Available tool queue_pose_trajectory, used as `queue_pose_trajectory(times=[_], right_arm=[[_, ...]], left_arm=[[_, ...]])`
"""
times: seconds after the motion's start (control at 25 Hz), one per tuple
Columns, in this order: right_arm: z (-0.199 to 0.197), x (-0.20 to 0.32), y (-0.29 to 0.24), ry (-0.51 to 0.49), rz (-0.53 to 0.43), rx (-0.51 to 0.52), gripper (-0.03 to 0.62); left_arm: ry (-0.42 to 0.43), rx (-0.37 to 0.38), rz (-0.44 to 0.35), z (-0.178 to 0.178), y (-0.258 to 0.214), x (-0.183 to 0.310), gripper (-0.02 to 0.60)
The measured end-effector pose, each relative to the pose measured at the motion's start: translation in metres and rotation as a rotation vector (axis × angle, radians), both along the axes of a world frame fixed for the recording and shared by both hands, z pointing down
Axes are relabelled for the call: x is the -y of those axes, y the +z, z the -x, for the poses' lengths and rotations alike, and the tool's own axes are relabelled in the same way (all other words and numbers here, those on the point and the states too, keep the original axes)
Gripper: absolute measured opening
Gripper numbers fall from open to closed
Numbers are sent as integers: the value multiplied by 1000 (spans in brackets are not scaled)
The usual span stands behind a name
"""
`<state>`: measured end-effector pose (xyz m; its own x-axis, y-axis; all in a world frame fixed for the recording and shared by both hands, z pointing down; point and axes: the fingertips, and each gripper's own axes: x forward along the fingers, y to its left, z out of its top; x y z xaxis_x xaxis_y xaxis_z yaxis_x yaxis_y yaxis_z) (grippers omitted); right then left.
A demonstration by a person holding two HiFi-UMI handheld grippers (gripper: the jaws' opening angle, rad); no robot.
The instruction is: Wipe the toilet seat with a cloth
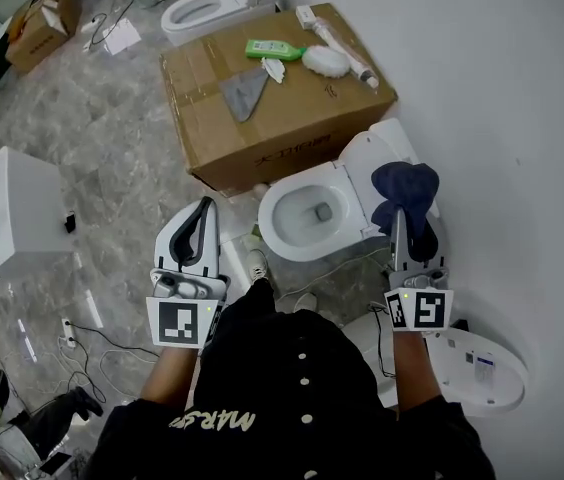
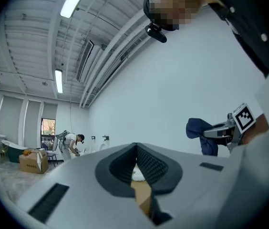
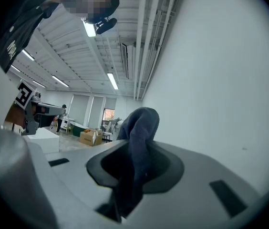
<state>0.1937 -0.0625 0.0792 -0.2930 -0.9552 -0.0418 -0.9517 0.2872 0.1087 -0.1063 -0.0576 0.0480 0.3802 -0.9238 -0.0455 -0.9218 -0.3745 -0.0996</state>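
The white toilet [image 1: 292,243] stands below me with its seat down and its lid [image 1: 362,158] raised against the wall. A dark blue cloth [image 1: 406,190] hangs bunched over the lid side, and my right gripper [image 1: 399,220] is shut on it. In the right gripper view the cloth [image 3: 139,128] rises from between the jaws of the right gripper [image 3: 133,159]. My left gripper [image 1: 202,211] hovers left of the bowl, shut and empty. In the left gripper view, the left gripper [image 2: 135,148] has its pads touching at the tip, and the cloth [image 2: 199,131] shows at the right.
A large cardboard box [image 1: 292,118] behind the toilet carries a green bottle [image 1: 272,49], a white brush [image 1: 327,60] and a grey rag [image 1: 244,93]. A second toilet [image 1: 197,10] stands beyond. A white block [image 1: 7,208] sits left, cables [image 1: 92,338] lie on the floor, and the wall is close on the right.
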Motion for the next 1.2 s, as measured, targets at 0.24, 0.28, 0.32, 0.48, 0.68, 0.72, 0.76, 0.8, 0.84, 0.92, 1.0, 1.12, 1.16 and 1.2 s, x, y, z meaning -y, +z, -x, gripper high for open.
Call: queue_pose_trajectory(times=[0.24,0.28,0.32,0.48,0.68,0.72,0.76,0.8,0.84,0.92,1.0,1.12,1.16,1.2], right_arm=[[-7,0,-26,16,-60,2,80],[-9,0,-30,20,-69,2,80],[-11,0,-33,25,-78,3,80],[-15,0,-46,39,-109,9,80],[-29,-1,-59,75,-134,10,80],[-33,-1,-60,86,-133,9,80],[-37,-1,-61,97,-132,7,80],[-40,-1,-61,105,-130,6,80],[-42,-1,-61,111,-131,6,80],[-46,-3,-62,119,-136,4,80],[-50,-5,-63,126,-139,4,80],[-52,-5,-62,134,-135,7,80],[-52,-5,-61,136,-133,9,80],[-52,-5,-60,136,-132,12,80]], left_arm=[[5,7,-85,10,-25,0,9],[-8,15,-86,13,-26,0,9],[-17,17,-90,15,-28,0,9],[-33,8,-114,22,-37,3,9],[-57,-13,-124,34,-45,7,9],[-62,-14,-123,36,-45,8,9],[-67,-13,-119,38,-43,8,9],[-72,-12,-112,41,-40,9,9],[-75,-13,-107,43,-39,9,9],[-72,-25,-119,45,-41,9,9],[-83,-28,-123,52,-39,9,9],[-121,-37,-84,62,-33,9,9],[-134,-38,-67,66,-30,9,9],[-144,-33,-57,70,-26,9,9]])
